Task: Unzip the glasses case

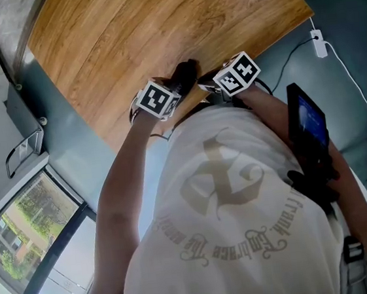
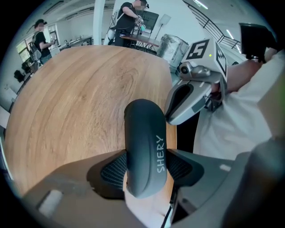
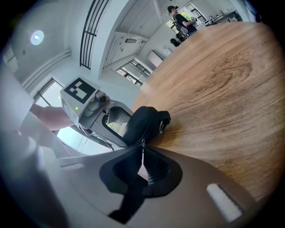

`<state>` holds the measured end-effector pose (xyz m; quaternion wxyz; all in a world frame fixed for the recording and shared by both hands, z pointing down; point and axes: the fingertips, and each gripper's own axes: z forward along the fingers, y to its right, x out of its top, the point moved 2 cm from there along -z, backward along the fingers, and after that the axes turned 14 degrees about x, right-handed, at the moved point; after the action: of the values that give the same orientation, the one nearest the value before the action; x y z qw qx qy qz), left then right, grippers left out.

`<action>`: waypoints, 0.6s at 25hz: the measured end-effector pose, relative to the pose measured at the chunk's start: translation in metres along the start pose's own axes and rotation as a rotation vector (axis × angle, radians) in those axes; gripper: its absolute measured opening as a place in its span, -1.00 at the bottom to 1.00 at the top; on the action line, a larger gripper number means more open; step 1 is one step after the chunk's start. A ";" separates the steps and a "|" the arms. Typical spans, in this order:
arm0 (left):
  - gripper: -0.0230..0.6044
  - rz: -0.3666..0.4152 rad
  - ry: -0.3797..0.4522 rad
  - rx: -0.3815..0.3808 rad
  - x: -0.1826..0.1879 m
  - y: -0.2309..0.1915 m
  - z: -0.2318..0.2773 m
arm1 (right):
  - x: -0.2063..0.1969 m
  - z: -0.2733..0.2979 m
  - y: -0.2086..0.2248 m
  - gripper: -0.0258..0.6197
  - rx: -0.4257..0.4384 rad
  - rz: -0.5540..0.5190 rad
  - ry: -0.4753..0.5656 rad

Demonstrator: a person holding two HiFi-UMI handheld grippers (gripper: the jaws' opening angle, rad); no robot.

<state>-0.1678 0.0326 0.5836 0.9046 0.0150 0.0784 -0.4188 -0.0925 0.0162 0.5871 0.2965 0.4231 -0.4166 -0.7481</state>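
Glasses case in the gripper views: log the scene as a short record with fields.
object: dark grey oval hard-shell glasses case, white lettering on its side
left gripper: jaws clamped across the case
right gripper: jaws pinched on the thin zip pull at the case's seam
surface: light brown wooden table, case at its near edge

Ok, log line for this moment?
left gripper: clamped on glasses case | right gripper: jaws shut on zip pull | place: table edge
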 end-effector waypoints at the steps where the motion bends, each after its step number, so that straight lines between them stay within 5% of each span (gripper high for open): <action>1: 0.00 0.017 -0.007 0.006 -0.002 0.000 0.000 | 0.000 -0.001 0.001 -0.87 -0.003 0.000 0.002; 15: 0.00 0.157 -0.038 0.027 -0.027 -0.001 -0.003 | 0.004 0.002 -0.007 -0.87 -0.004 -0.067 -0.045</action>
<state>-0.1857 0.0528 0.5846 0.9356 0.0254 0.0541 -0.3480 -0.0968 0.0170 0.5798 0.2625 0.4194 -0.4071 -0.7677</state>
